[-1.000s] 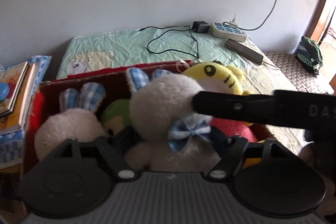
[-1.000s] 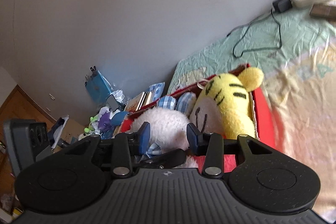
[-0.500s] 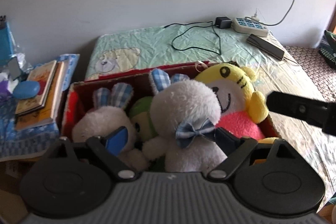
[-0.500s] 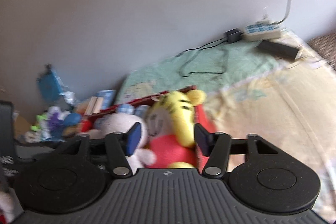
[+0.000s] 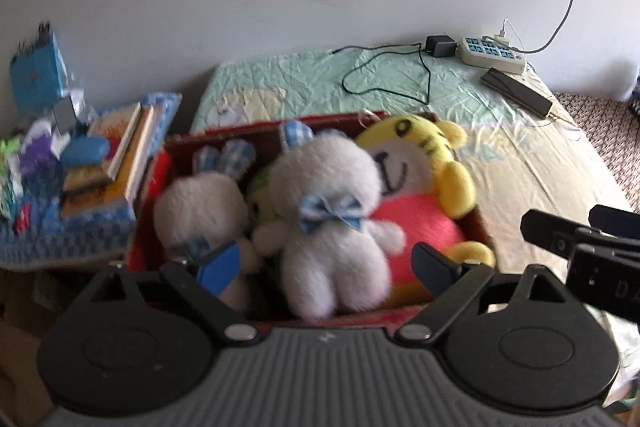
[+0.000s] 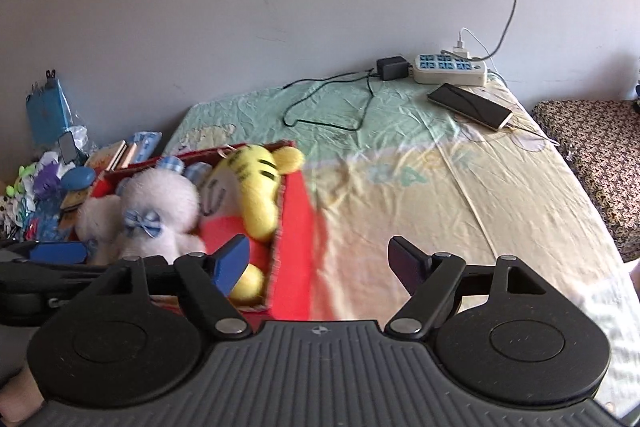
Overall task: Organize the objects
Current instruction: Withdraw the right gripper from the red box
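A red box (image 5: pixel 148 187) on the bed holds several plush toys. A white bunny with a blue bow (image 5: pixel 332 211) sits at its front middle. A second white bunny (image 5: pixel 200 211) is on the left, a green plush (image 5: pixel 260 195) sits between them, and a yellow tiger (image 5: pixel 420 163) is on the right. My left gripper (image 5: pixel 326 263) hangs above the box, open, with its pads apart from the bow bunny. My right gripper (image 6: pixel 320 259) is right of the box (image 6: pixel 296 219), over bare sheet. Its jaws are opening and hold nothing. The bow bunny (image 6: pixel 160 211) and the tiger (image 6: pixel 256 187) lie to its left.
A power strip (image 6: pixel 450 69), a charger with a black cable (image 6: pixel 328 99) and a phone (image 6: pixel 470 105) lie at the far end of the bed. Stacked books (image 5: pixel 116 163) and small clutter sit left of the box. A patterned mat (image 6: pixel 600 155) borders the bed on the right.
Both grippers opened and drew back upward from the box. The bow bunny now rests free in the box. The right gripper swung right, off the toys and over the sheet.
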`<state>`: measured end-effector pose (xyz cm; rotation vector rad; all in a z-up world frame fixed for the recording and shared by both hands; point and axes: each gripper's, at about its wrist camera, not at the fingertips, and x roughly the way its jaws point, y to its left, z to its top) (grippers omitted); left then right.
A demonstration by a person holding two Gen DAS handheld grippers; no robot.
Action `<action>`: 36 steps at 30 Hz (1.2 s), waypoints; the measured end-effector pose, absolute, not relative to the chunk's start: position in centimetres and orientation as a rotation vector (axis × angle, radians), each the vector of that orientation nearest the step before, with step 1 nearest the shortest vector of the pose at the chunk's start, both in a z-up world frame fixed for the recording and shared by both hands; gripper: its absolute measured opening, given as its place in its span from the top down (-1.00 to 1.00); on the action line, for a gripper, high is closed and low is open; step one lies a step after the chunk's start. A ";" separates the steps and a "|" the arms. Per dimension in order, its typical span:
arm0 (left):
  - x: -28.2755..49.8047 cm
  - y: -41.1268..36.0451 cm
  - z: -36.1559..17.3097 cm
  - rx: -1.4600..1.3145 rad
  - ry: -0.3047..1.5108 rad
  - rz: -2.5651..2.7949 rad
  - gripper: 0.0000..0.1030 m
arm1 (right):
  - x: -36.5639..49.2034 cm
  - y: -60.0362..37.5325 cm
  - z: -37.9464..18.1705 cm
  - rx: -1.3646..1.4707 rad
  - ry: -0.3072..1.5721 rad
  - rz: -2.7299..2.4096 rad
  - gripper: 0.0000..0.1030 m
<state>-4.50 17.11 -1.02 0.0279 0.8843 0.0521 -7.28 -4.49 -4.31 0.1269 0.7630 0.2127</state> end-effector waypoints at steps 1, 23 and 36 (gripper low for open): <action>-4.8 16.7 -1.1 0.018 0.886 0.048 -0.81 | -7.3 -5.0 -4.5 0.123 0.774 0.211 -0.52; -6.0 5.0 -6.5 0.093 1.055 0.177 -0.87 | -8.1 -13.1 -8.2 0.090 0.904 0.134 -0.48; -6.7 5.6 -6.1 0.140 1.060 0.196 -0.86 | -8.1 -11.9 -8.7 0.155 0.936 0.079 -0.49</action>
